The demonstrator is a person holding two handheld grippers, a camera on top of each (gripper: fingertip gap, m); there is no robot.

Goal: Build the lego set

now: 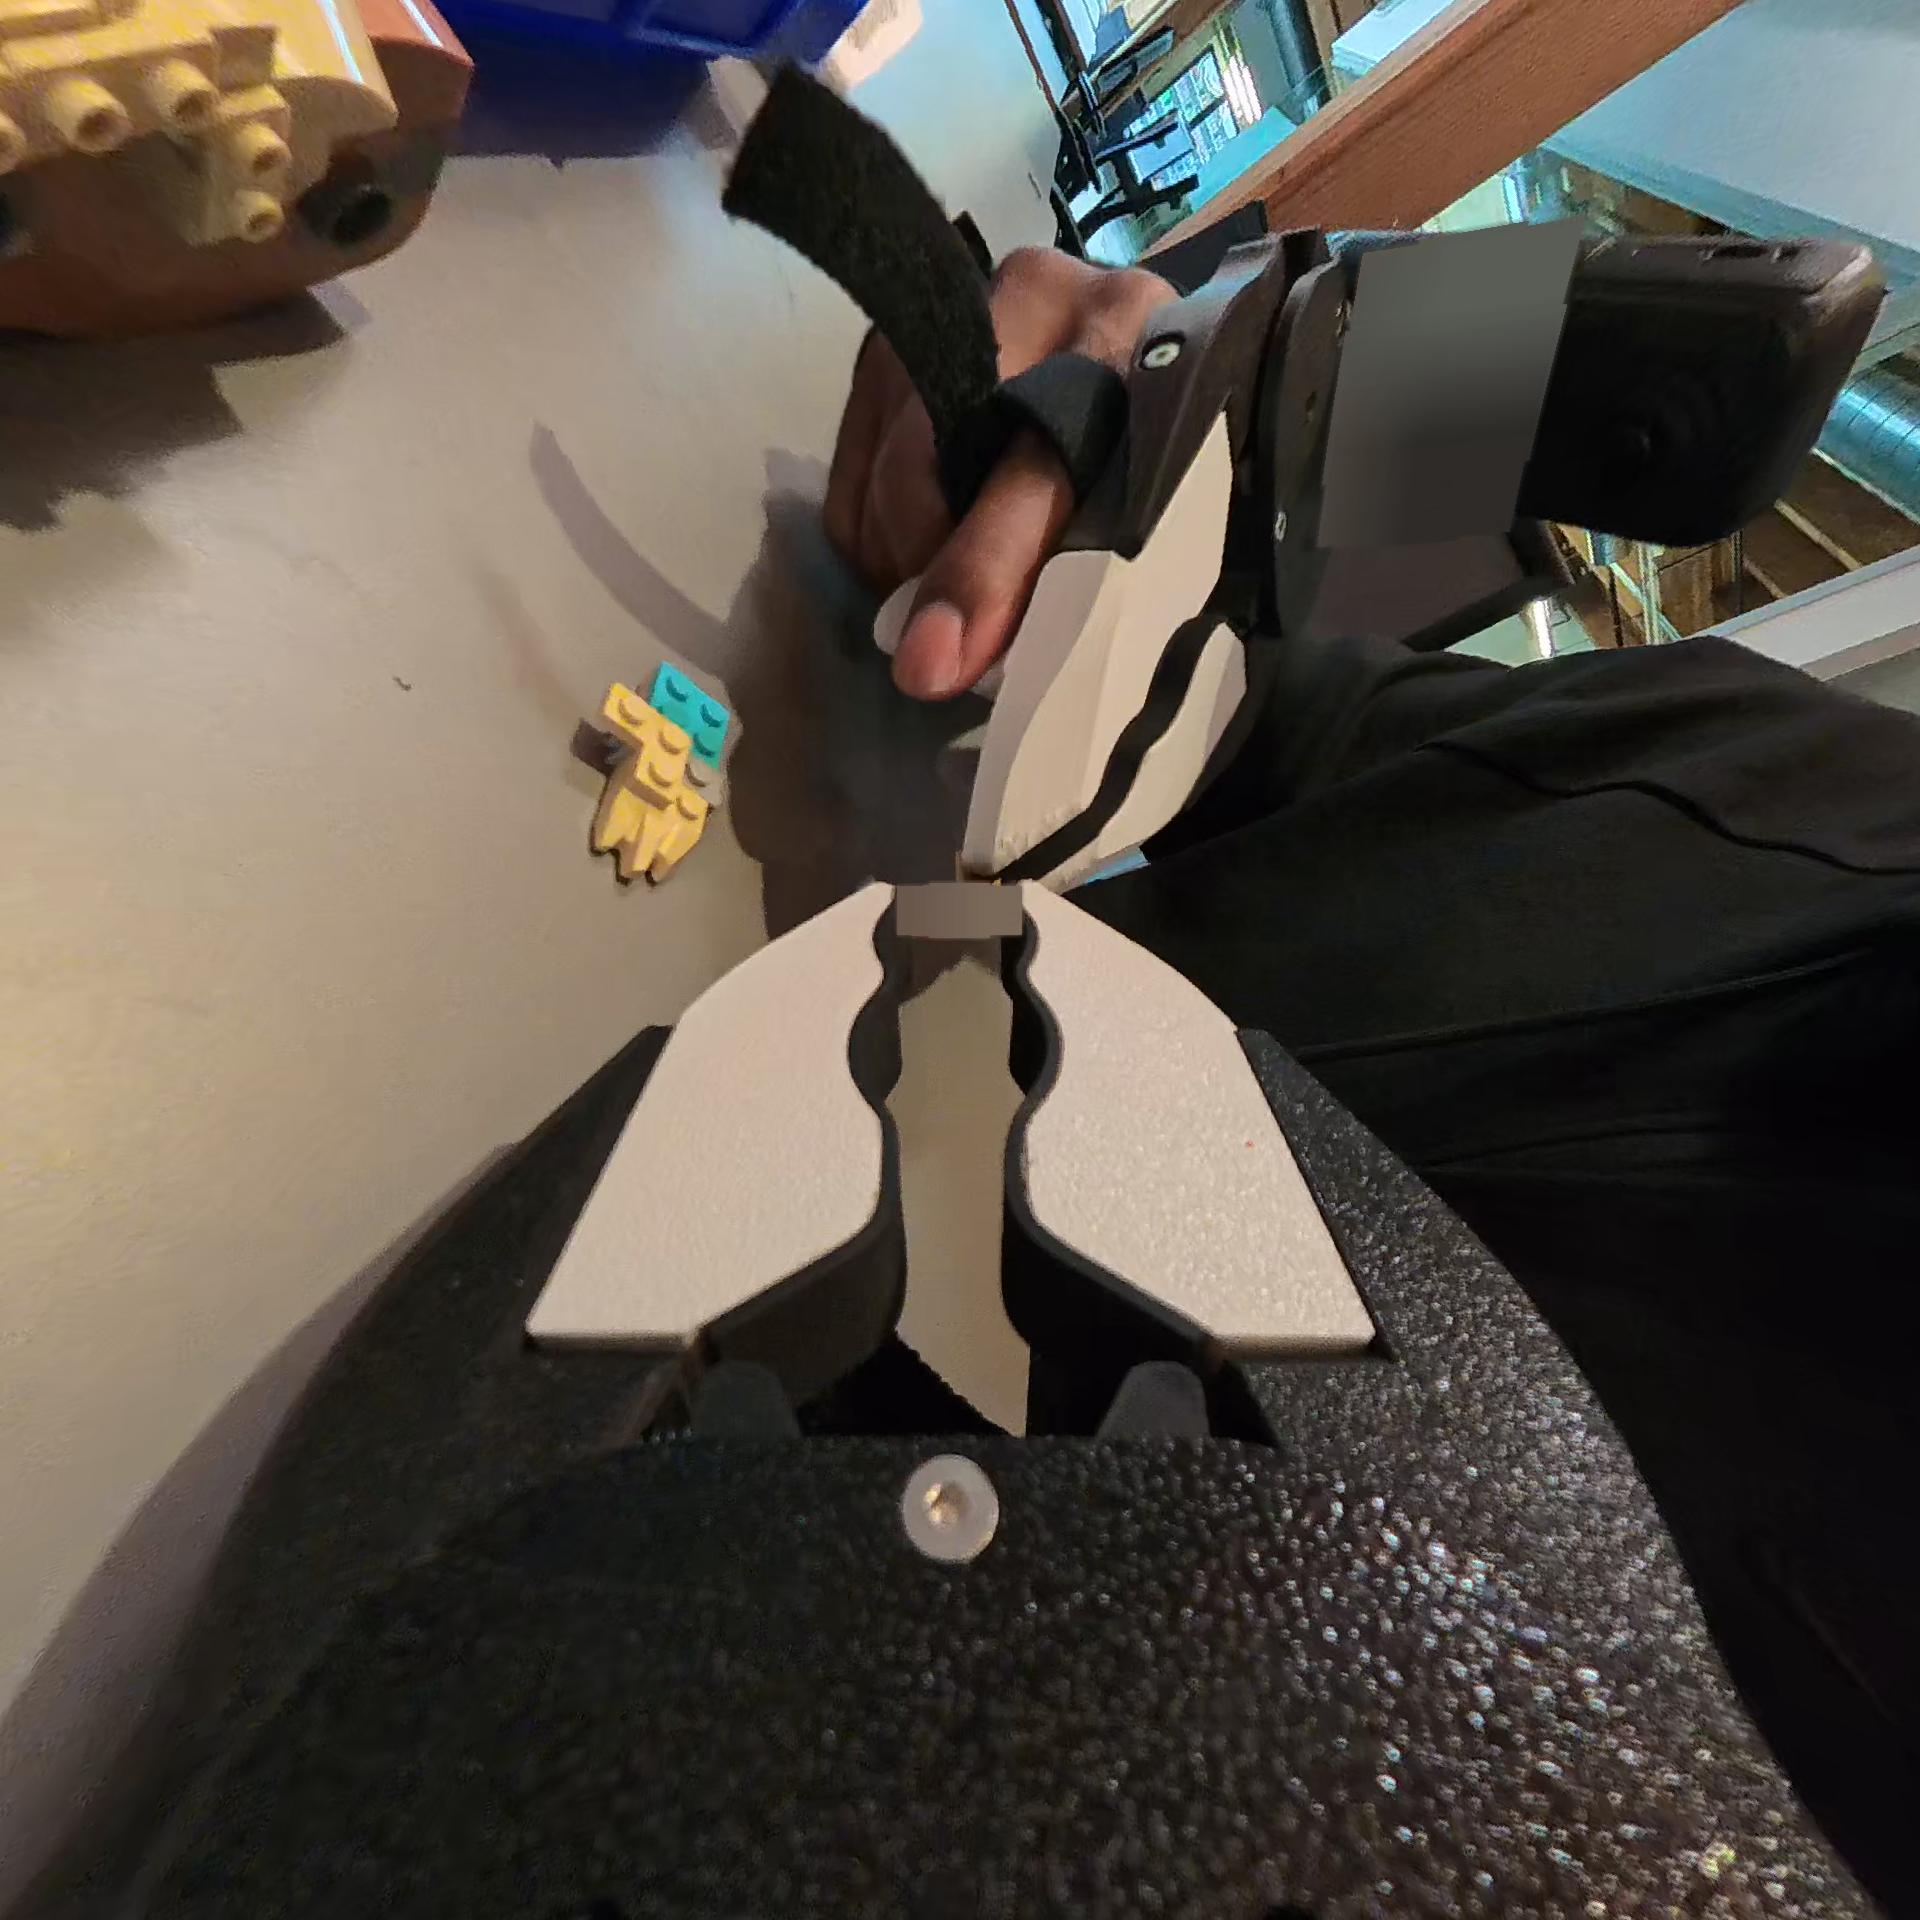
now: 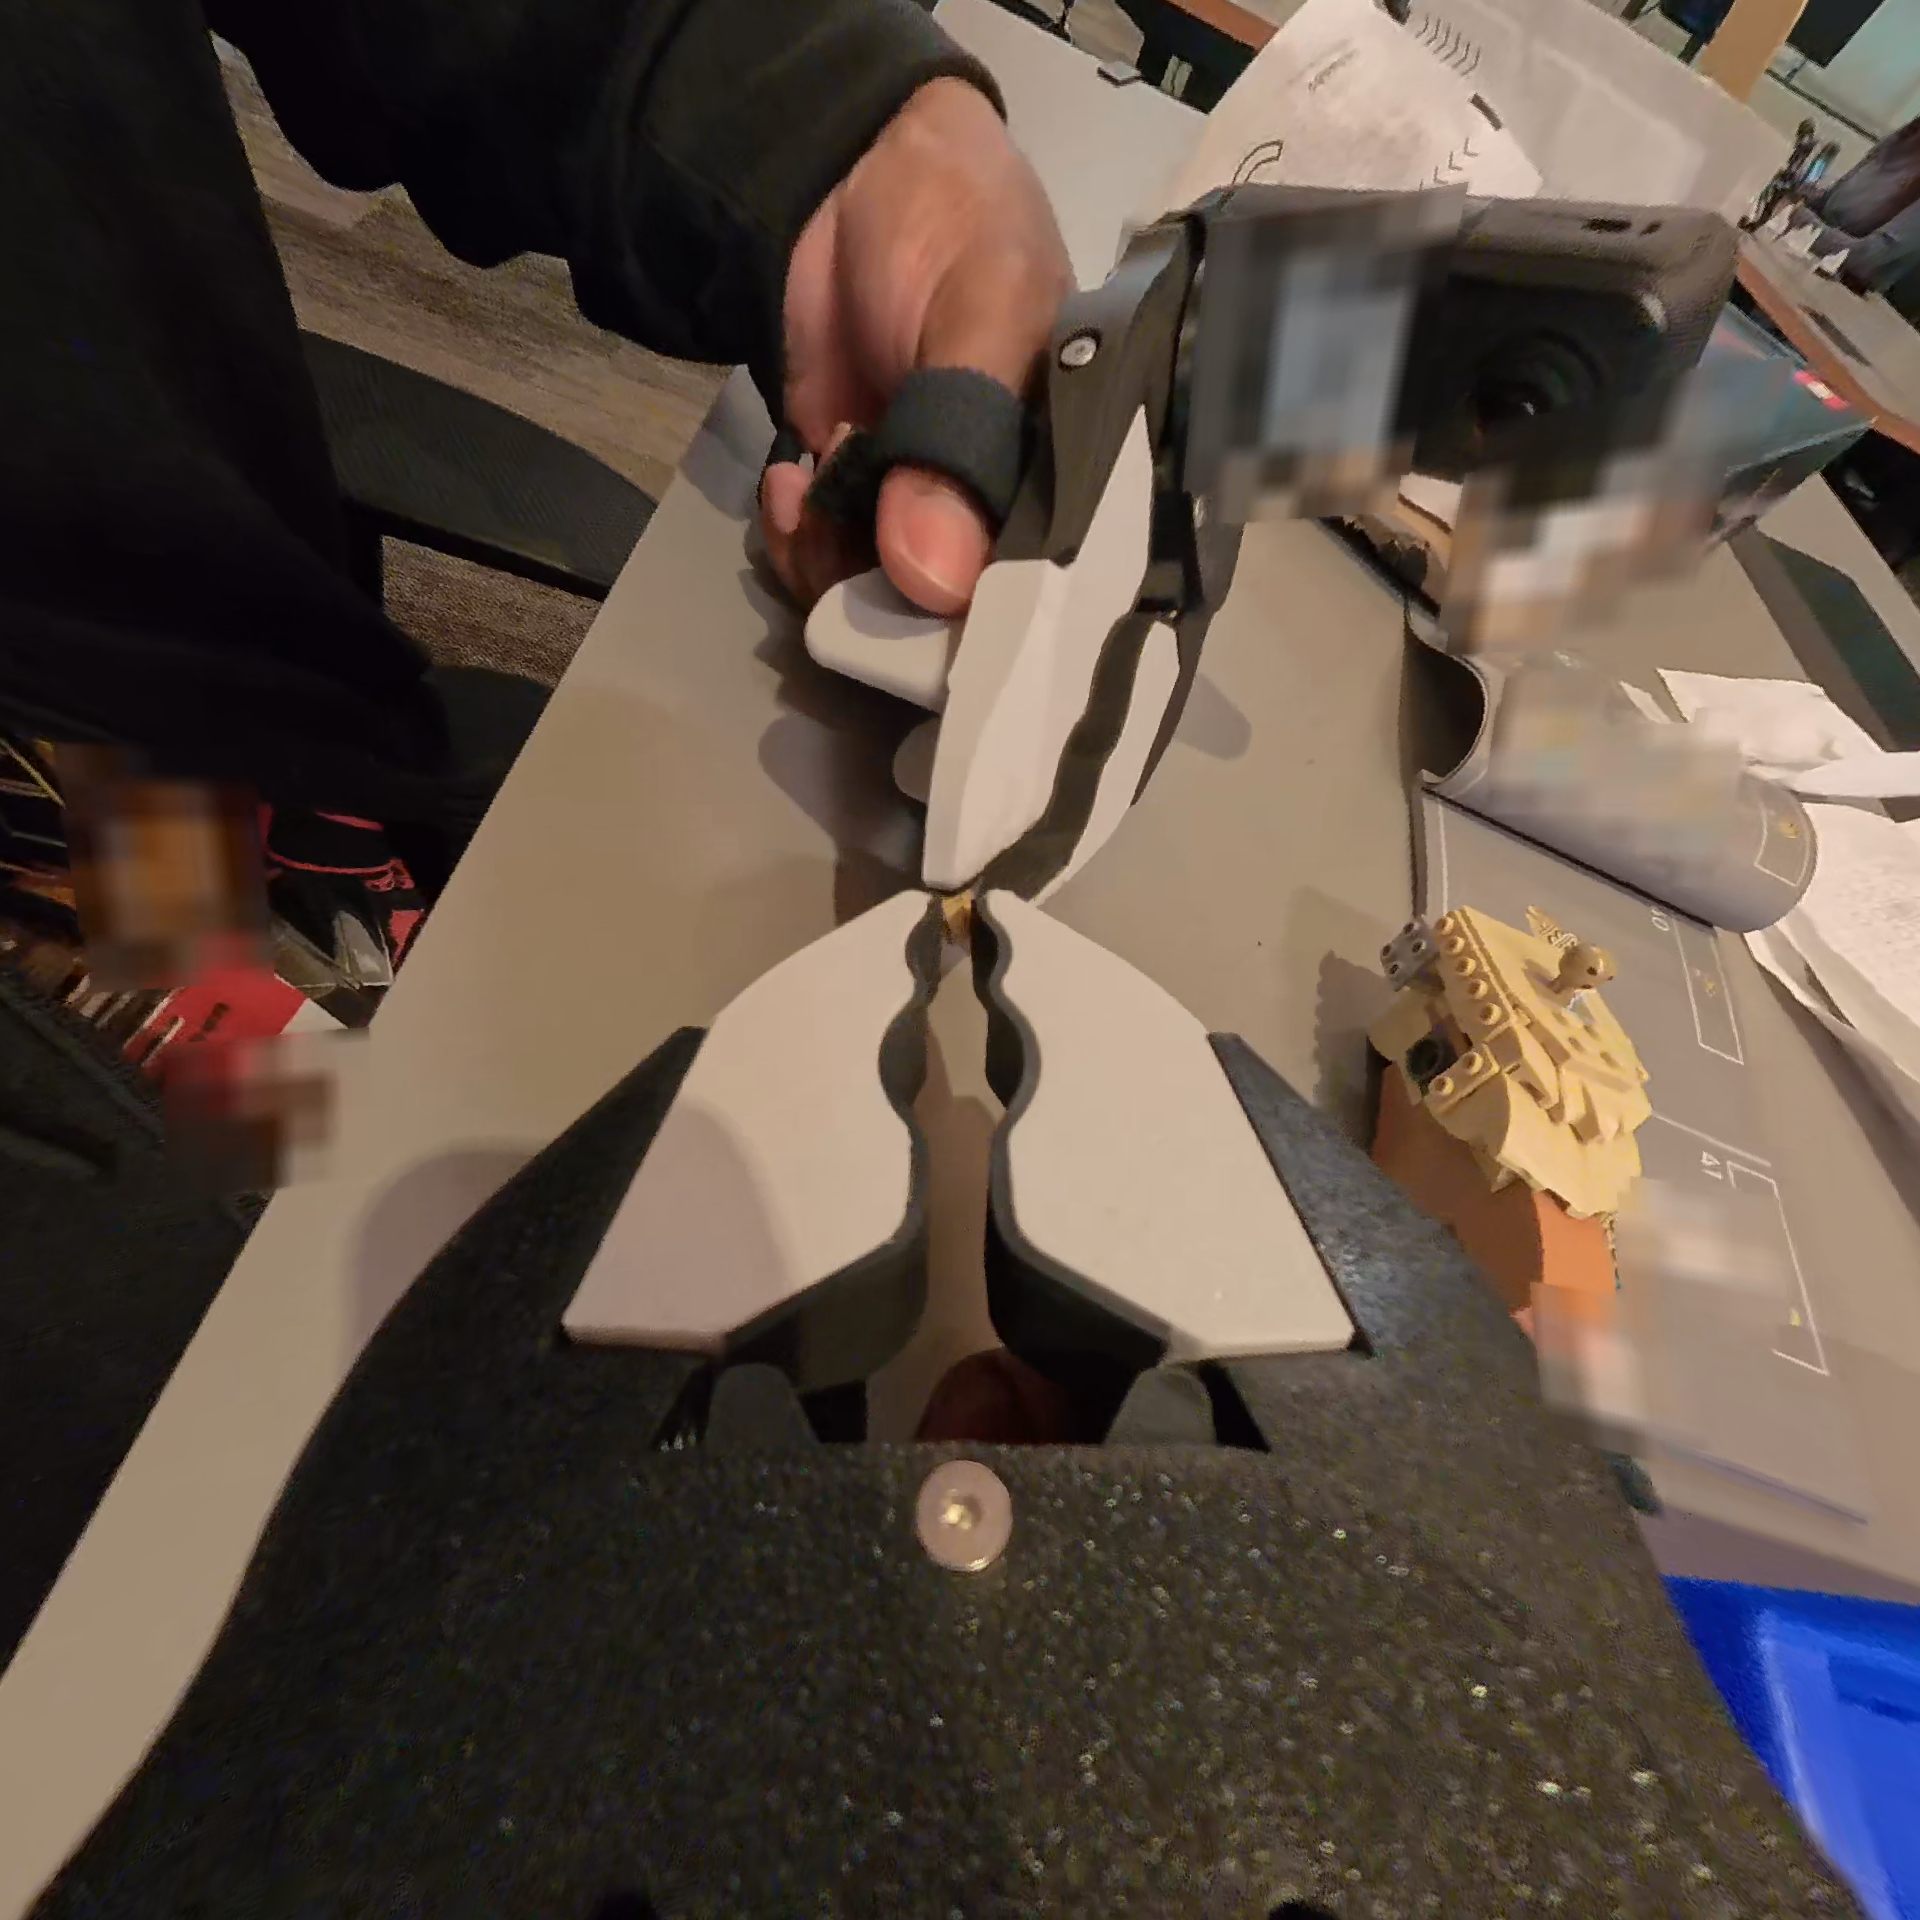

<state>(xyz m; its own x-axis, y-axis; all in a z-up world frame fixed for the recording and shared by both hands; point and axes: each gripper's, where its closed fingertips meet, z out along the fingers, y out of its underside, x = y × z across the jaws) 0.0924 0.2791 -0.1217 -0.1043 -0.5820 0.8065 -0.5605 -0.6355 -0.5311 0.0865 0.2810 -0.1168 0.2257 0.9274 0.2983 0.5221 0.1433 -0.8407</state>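
Note:
My left gripper [image 1: 958, 914] is shut on a small piece that a grey patch hides. My right gripper [image 2: 954, 916] is shut on a small tan lego piece [image 2: 954, 918]. The two grippers meet tip to tip above the table; the right gripper [image 1: 982, 868] comes down from the upper right in the left wrist view, and the left gripper [image 2: 951, 883] comes from above in the right wrist view. A small yellow and teal lego sub-assembly [image 1: 655, 779] lies on the table left of the tips. The tan lego model [image 2: 1507, 1060] on a brown base stands to the right, and it also shows in the left wrist view [image 1: 187, 135].
A blue bin [image 2: 1818, 1714] stands near the model and shows in the left wrist view [image 1: 623, 52]. Papers and a dark mat [image 2: 1621, 1039] lie at the far right of the grey table [image 2: 644, 831]. A person's black sleeve [image 1: 1558, 935] is close. Both grippers' tips are close together, under 4 cm apart.

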